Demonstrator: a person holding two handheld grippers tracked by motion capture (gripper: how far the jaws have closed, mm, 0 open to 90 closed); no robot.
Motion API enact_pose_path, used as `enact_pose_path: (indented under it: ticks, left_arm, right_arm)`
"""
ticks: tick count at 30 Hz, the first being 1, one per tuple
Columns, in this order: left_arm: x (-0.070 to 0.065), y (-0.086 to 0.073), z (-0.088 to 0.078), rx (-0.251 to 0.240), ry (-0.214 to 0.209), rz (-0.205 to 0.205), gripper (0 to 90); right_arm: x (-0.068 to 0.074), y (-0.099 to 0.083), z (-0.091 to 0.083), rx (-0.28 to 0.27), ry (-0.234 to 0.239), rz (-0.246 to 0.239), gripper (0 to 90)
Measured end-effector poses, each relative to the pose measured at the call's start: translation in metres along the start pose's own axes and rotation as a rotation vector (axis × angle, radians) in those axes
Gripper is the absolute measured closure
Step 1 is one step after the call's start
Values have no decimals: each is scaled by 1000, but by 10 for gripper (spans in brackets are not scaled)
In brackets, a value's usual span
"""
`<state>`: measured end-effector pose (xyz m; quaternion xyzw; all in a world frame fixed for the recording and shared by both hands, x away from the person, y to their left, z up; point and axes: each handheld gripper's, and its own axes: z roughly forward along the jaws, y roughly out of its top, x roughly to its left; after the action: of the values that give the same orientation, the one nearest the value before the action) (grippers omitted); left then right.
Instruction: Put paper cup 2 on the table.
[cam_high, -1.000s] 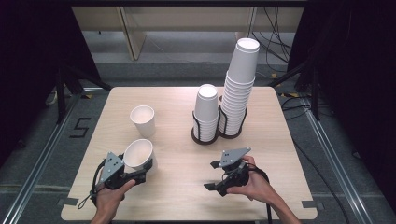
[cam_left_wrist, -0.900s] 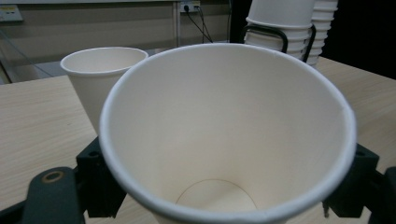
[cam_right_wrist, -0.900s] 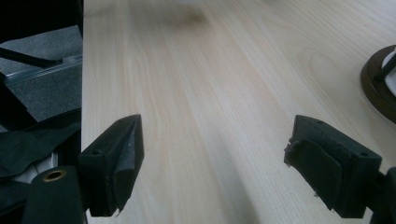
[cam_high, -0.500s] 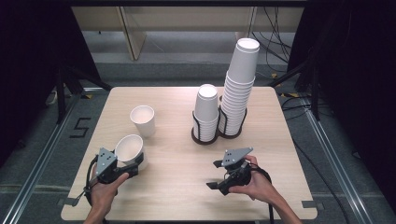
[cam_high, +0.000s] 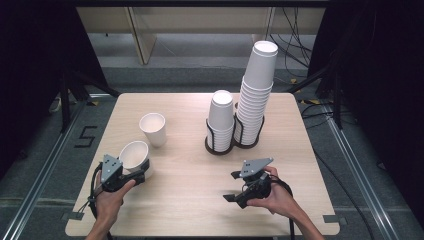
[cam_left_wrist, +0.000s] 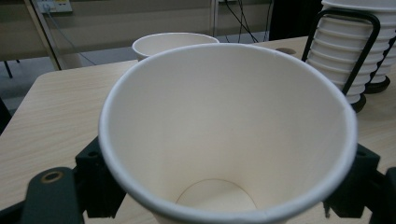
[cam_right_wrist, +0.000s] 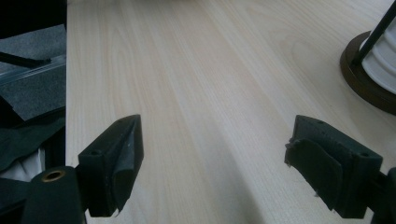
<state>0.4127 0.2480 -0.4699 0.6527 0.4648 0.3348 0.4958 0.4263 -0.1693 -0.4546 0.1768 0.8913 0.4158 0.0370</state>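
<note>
Plain white paper cup (cam_high: 134, 154), wide rolled rim, round flat bottom visible far down inside, empty; tilted with its mouth facing up and back toward the person. Clamped low on its wall by the left gripper (cam_high: 141, 173), jaws pressed against both sides of it, at the near left part of the table (cam_high: 190, 210). In the left gripper view, cup mouth (cam_left_wrist: 224, 135) spanning almost the whole width, black jaws hugging it on either side. Just beyond, a second cup (cam_high: 153, 129) standing upright, apart from the held one. Right gripper (cam_high: 233, 186) at the near right, jaws spread wide with nothing between, bare wood showing in the gap. Farther back, two cup stacks (cam_high: 252, 95) in a black wire holder (cam_high: 220, 145).
</note>
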Motion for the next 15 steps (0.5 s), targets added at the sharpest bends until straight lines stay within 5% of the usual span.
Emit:
enact_pose_path:
  ticks: [15]
  left_arm:
    - [15,-1,5,-1,42,-18,173]
  right_arm:
    - [-2,-4,-2,2,-12,16,183]
